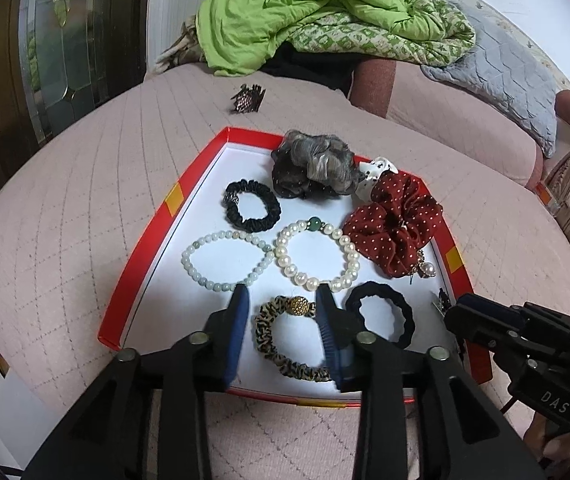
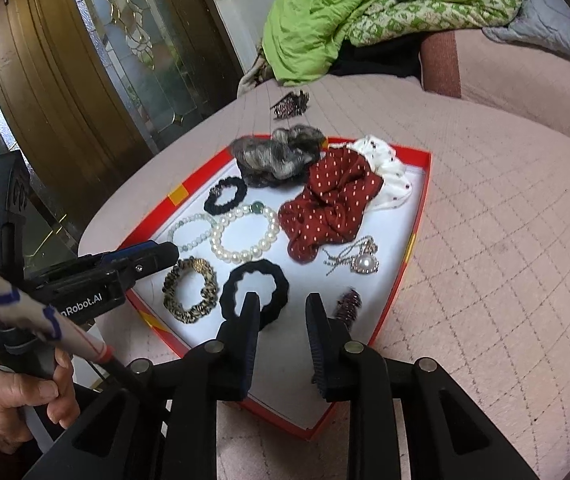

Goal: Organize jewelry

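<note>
1. The left gripper (image 1: 283,300) hangs over the near part of the red tray (image 1: 147,256); its jaws stand apart and pinch nothing, with the leopard hair tie (image 1: 281,340) lying flat between and below them.
2. The right gripper (image 2: 281,306) has its jaws apart too, empty, above the black hair tie (image 2: 253,290), whose near edge is hidden behind 1 finger.
3. In the left view the right gripper covers the tray's near right corner, so the small dark clip (image 2: 348,304) shows clearly only in the right view.
4. The white spotted scrunchie (image 2: 385,178) is mostly buried under the red dotted scrunchie (image 2: 325,204); the grey scrunchie (image 1: 313,170) is blurred in the right view.
5. Also in the tray: 2 bead bracelets, the pale green bracelet (image 1: 225,260) and the pearl bracelet (image 1: 317,252), touching side by side, a small black hair tie (image 1: 251,210), and a pearl brooch (image 2: 359,262).
6. A brown claw clip (image 1: 247,98) lies outside the tray on the pink quilted cover (image 1: 65,220).
7. Behind are a green blanket (image 1: 285,8) and a wooden door with glass (image 2: 97,60); a hand (image 2: 17,396) holds the left handle.
</note>
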